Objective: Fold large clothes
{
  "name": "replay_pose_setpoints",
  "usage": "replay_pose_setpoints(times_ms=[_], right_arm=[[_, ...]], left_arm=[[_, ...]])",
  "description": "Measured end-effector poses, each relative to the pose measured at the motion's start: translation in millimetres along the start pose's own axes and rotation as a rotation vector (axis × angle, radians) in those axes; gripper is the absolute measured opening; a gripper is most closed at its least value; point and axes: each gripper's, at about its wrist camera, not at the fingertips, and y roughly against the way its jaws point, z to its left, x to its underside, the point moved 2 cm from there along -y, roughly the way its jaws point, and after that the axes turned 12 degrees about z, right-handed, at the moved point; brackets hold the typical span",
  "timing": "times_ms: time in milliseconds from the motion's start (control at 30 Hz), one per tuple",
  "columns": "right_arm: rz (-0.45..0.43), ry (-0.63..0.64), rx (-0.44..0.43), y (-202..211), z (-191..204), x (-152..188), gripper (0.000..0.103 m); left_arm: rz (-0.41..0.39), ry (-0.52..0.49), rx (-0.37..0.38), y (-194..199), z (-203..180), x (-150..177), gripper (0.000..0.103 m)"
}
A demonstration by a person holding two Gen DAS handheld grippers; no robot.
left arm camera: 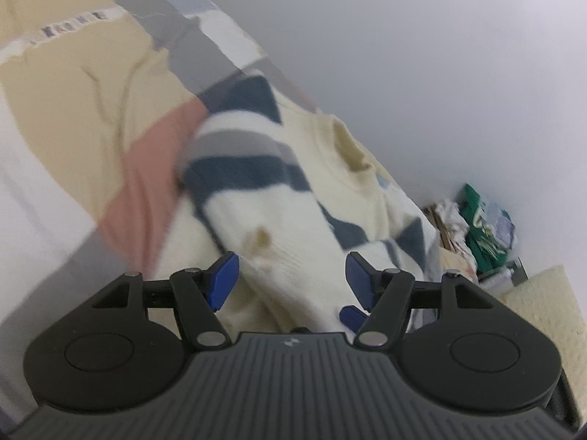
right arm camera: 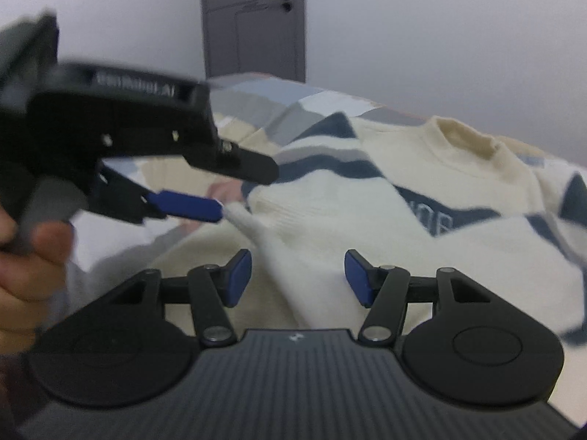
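A cream sweater (left arm camera: 293, 220) with navy and grey stripes lies on a patchwork bedcover; it also shows in the right wrist view (right arm camera: 403, 220), collar at the far side. My left gripper (left arm camera: 290, 278) is open, its blue pads either side of a raised fold of the sleeve without pinching it. In the right wrist view the left gripper (right arm camera: 216, 194) appears at the left, blurred, its blue pad touching a pulled-up point of cloth. My right gripper (right arm camera: 298, 275) is open, with a ridge of sweater between its pads.
The bedcover (left arm camera: 91, 102) has beige, pink and grey patches. A pile of clutter with a green item (left arm camera: 484, 227) sits by the wall at the right. A dark door (right arm camera: 253, 22) stands behind the bed.
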Motion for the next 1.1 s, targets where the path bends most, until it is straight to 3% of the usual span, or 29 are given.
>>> replay_pose_setpoints(times_ms=[167,233,367,400,567,767,900,1100], right_arm=[[0.05,0.076,0.089,-29,10,-6,0.056],[0.063,0.057,0.109,-34,7,-7,0.05],[0.017,-0.016,0.087,-15,-1,-12,0.017],[0.005,-0.017,0.096,-9,-2,-14,0.014],[-0.067,-0.058,0.16,29,-22,-21,0.013],[-0.058,-0.315,0.21,65,-77,11,0.013],[0.067,-0.55,0.116,68,-118,60,0.014],[0.197,-0.686,-0.027,57,-134,107,0.024]], left_arm=[[-0.036,0.028,-0.032,10,13,-6,0.07],[-0.037,0.045,-0.032,12,17,-7,0.07],[-0.045,0.046,-0.037,18,23,0,0.07],[-0.049,0.039,-0.049,20,23,2,0.07],[-0.059,0.018,-0.07,26,20,7,0.07],[-0.032,-0.025,-0.134,21,12,15,0.07],[0.008,-0.065,-0.172,16,8,23,0.07],[0.032,-0.112,-0.274,14,5,34,0.07]])
